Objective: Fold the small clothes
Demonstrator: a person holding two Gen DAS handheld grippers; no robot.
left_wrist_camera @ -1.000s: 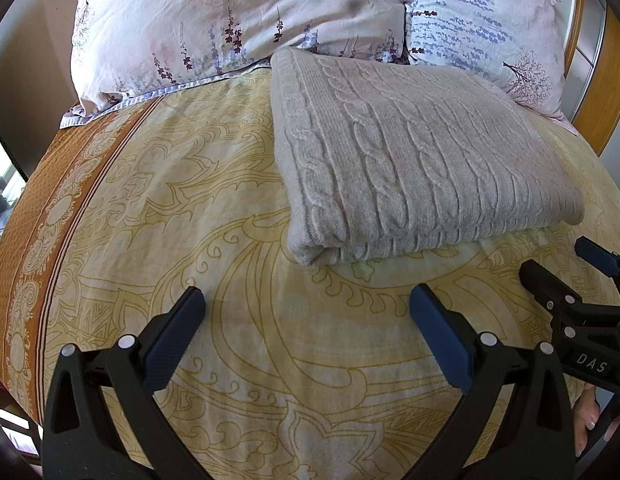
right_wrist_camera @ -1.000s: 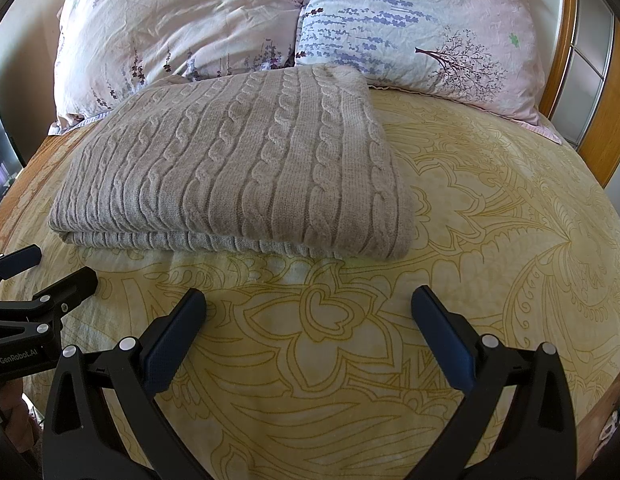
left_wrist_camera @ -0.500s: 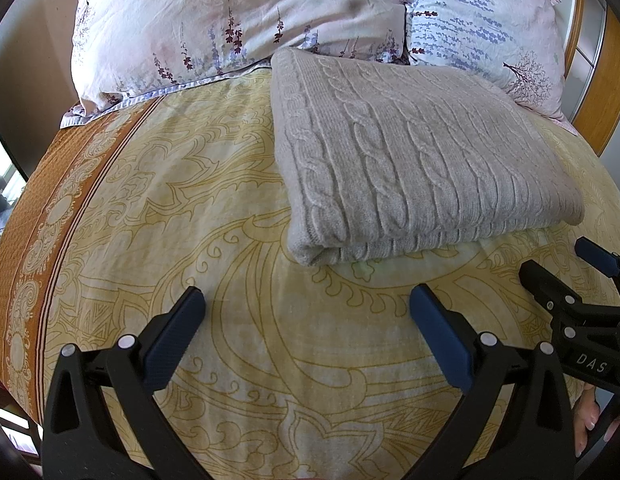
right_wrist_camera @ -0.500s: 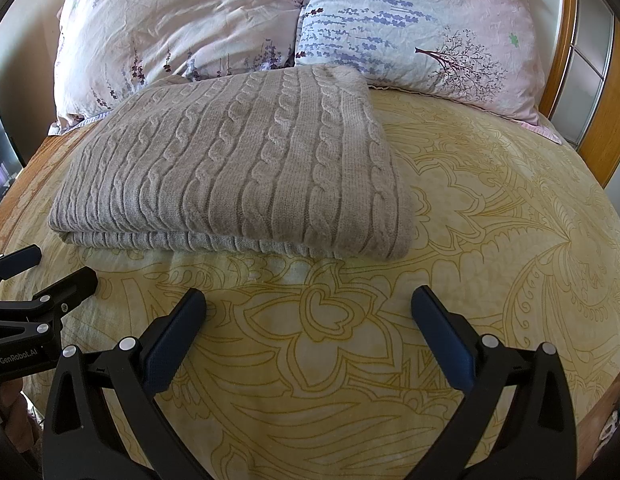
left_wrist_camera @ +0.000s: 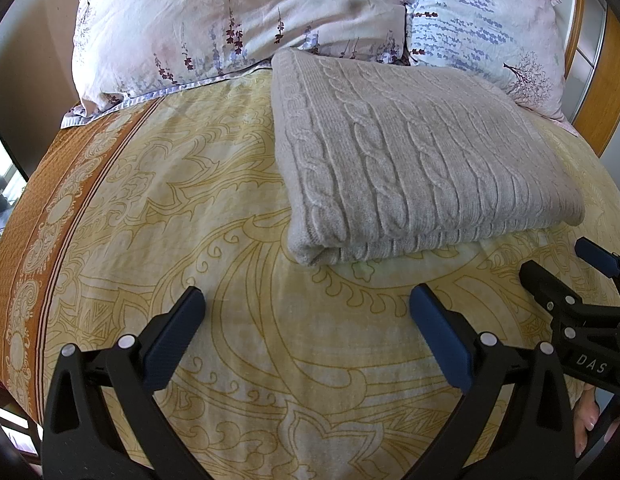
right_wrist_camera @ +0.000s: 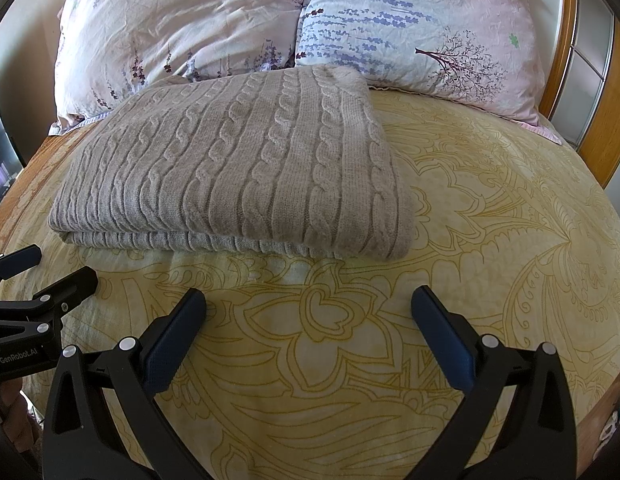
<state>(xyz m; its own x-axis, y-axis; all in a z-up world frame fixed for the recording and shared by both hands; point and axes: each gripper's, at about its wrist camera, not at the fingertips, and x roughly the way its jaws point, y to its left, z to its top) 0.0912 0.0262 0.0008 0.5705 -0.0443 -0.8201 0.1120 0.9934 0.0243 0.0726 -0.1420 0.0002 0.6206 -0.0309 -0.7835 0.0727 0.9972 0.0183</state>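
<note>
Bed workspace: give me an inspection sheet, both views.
Surface: bedspread, yellow with ornate pattern, orange border at its left edge.
Job's things: sweater, grey cable-knit, folded into a flat rectangle, far edge against the pillows.
Clutter: nothing seen.
Grippers: left gripper open, empty, over bare bedspread short of the sweater; right gripper the same.
Cables: nothing seen.
Surroundings: two floral pillows at the head, wooden headboard on the right.
</note>
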